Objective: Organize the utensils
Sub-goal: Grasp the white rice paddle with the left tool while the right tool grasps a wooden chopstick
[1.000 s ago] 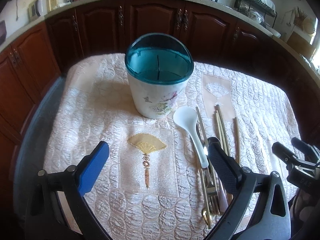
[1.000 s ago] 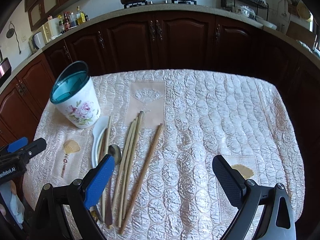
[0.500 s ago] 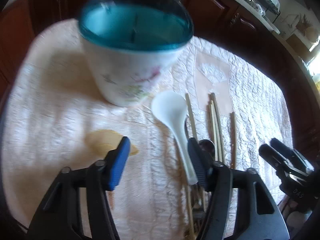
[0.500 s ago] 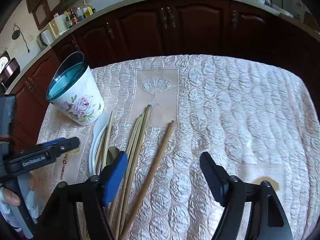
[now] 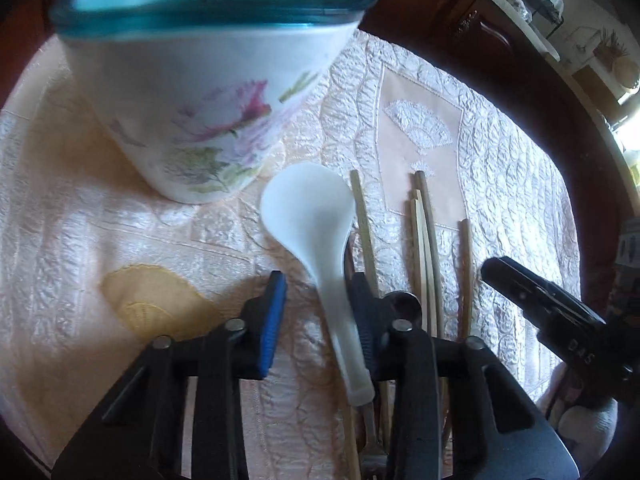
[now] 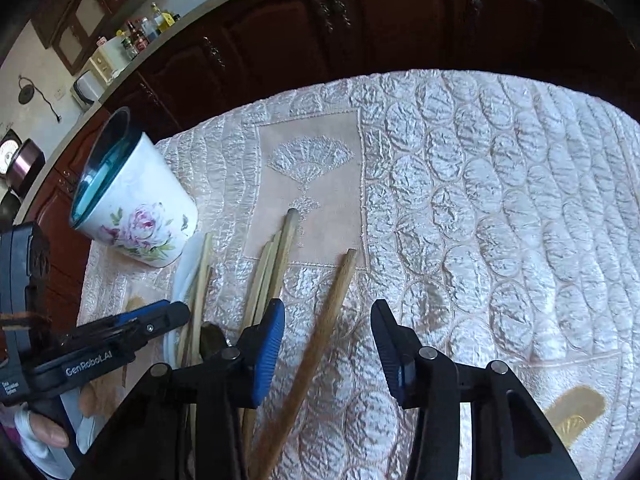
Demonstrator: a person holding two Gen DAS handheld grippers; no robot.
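Note:
A white floral utensil holder with a teal rim (image 5: 208,92) stands on the quilted cloth; it also shows in the right wrist view (image 6: 132,208). A white rice spoon (image 5: 316,236) lies in front of it, its handle between the jaws of my left gripper (image 5: 318,304), which is open around it, the right finger touching it. Wooden chopsticks (image 5: 424,248) and a metal spoon (image 5: 404,304) lie to the right. My right gripper (image 6: 328,344) is open around a single brown chopstick (image 6: 324,328), low over the cloth.
The quilted cream tablecloth (image 6: 480,200) covers the table. Dark wooden cabinets (image 6: 360,20) run behind it. The left gripper body (image 6: 100,352) and the right gripper body (image 5: 552,320) are close together over the utensil pile.
Both grippers moved forward and down to the utensils and narrowed. The left now straddles the white spoon's handle; the right now straddles the single chopstick.

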